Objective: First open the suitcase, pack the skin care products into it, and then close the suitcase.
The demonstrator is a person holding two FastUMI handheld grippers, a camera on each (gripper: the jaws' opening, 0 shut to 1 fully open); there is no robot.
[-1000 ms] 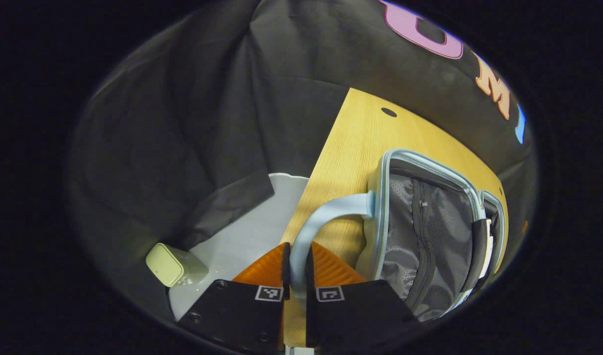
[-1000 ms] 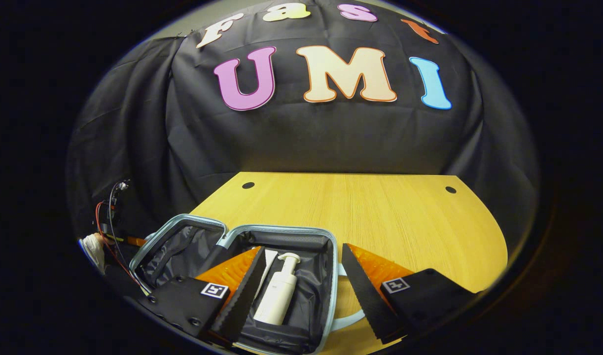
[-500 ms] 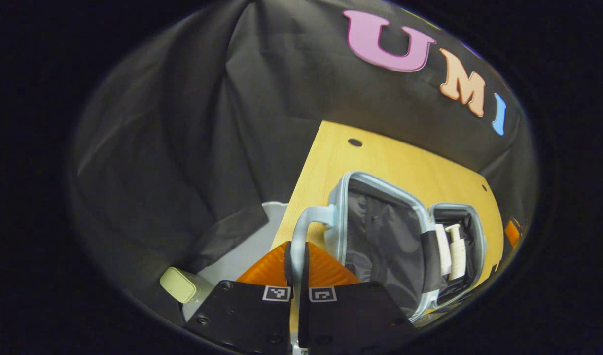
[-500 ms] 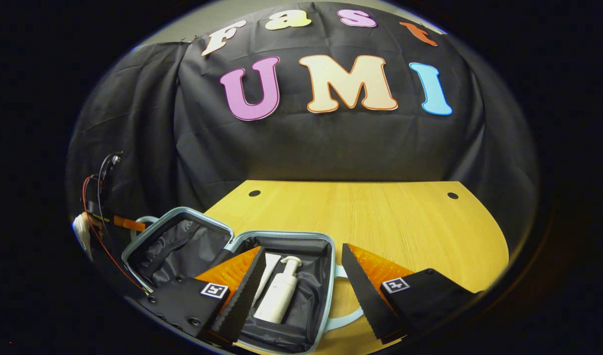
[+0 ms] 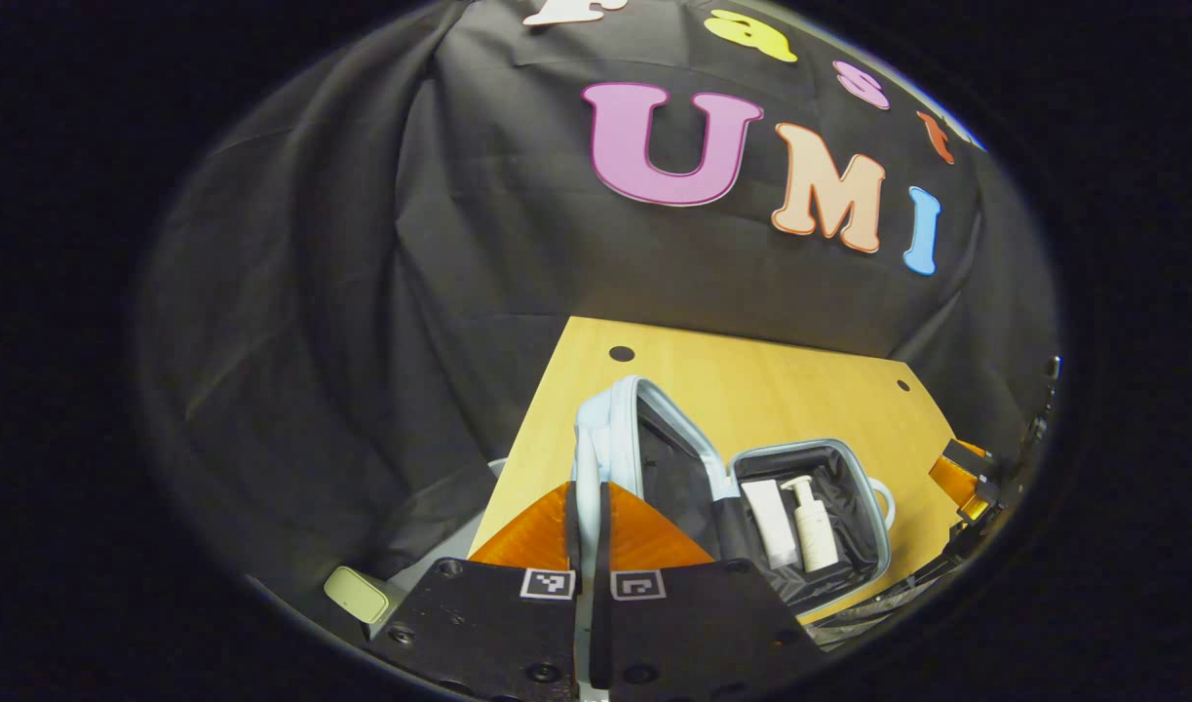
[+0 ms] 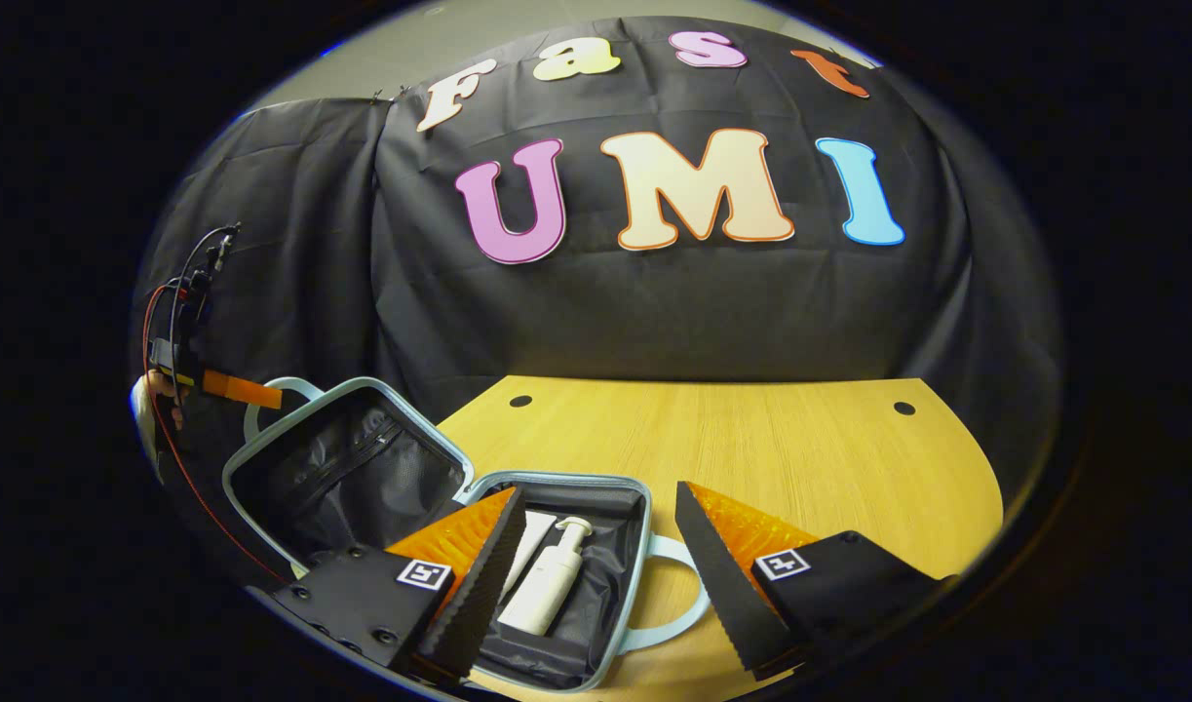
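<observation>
In the left gripper view, the left gripper (image 5: pixel 588 507) has its jaws clenched on the pale blue handle (image 5: pixel 586 458) of the suitcase lid (image 5: pixel 654 458), which stands raised on edge over the wooden worktop (image 5: pixel 751 390). At about 3 o'clock from the lid lies the open suitcase base (image 5: pixel 873 507) with a white tube (image 5: pixel 766 507) and a pump bottle (image 5: pixel 815 522) inside. A small pale green box (image 5: pixel 357 595) sits on the floor at 8 o'clock.

In the right gripper view, the right gripper (image 6: pixel 596 565) hovers with jaws released above the base, touching nothing; the bottle lies between its fingers in the picture.

Likely risks: the thin handle could slip from the pinch and the lid drop hard; the lid could close on the right gripper if it lingers above the base; the unheld base could skid as the lid swings over.
</observation>
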